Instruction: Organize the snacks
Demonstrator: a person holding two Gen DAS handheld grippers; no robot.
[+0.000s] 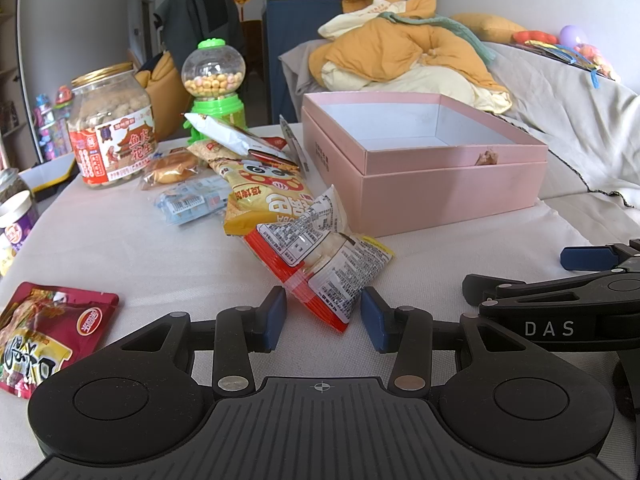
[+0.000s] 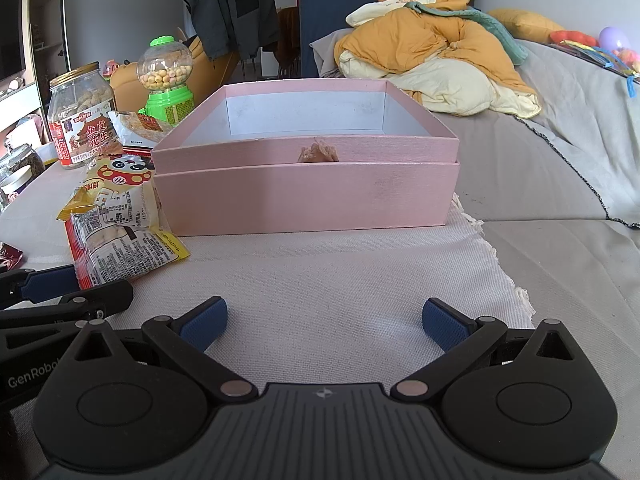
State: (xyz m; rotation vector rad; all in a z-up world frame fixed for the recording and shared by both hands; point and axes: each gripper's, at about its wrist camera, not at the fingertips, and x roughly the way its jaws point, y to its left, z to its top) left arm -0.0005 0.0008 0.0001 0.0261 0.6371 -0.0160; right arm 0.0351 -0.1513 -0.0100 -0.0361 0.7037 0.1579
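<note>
A pile of snack packets lies on the white cloth left of an open pink box [image 1: 448, 184]. The nearest is a clear and red rice-cracker packet [image 1: 320, 264], with a yellow panda packet [image 1: 264, 192] behind it. My left gripper [image 1: 324, 320] is open, its blue pads on either side of the cracker packet's near corner, not closed on it. My right gripper [image 2: 324, 324] is open and empty over bare cloth, facing the pink box [image 2: 308, 196], which looks empty inside. The cracker packet [image 2: 120, 240] shows at left in the right wrist view.
A peanut jar [image 1: 110, 128] and a green candy dispenser [image 1: 214, 84] stand behind the pile. A maroon snack pouch [image 1: 48, 332] lies at near left. Jars stand at the far left edge [image 1: 16, 216]. A heap of orange and cream bedding [image 1: 404, 52] lies behind the box.
</note>
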